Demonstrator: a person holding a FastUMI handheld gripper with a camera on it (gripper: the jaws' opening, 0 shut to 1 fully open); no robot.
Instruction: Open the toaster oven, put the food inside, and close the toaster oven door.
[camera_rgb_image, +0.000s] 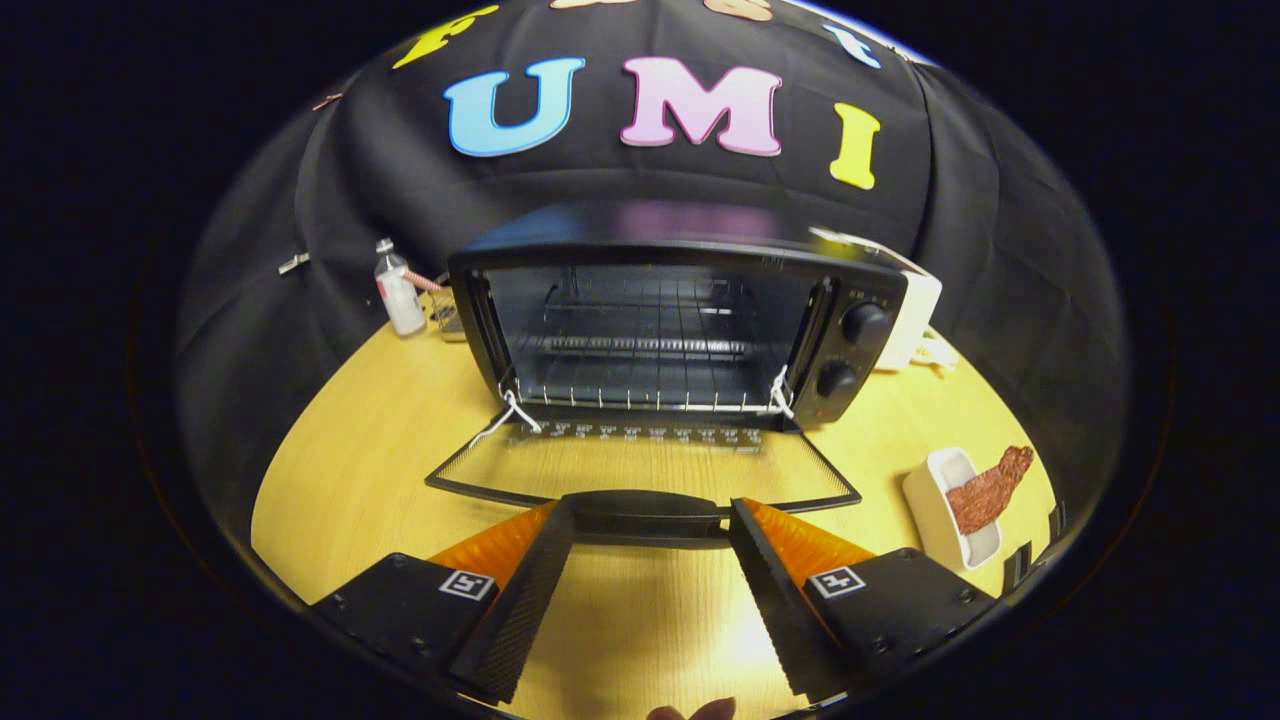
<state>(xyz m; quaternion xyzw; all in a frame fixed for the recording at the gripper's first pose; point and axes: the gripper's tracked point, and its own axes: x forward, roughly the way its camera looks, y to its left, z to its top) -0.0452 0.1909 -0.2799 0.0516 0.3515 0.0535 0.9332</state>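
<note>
A black toaster oven (680, 300) stands at the back of the wooden table (380, 440), its cavity and wire rack (640, 345) exposed. Its glass door (640, 465) lies folded down flat toward me, and the door's black handle (645, 512) sits just ahead of my fingertips. My gripper (648, 515) is open, its fingers spread to either side of the handle without pressing on it. To the right of the fingers, a white dish (945, 510) holds a reddish-brown strip of food (985, 492) that sticks out over its rim.
A small clear bottle (398, 290) stands left of the oven near the wall. A white box-like object (915, 315) sits behind the oven's right side. Two knobs (862, 325) are on the oven's right panel.
</note>
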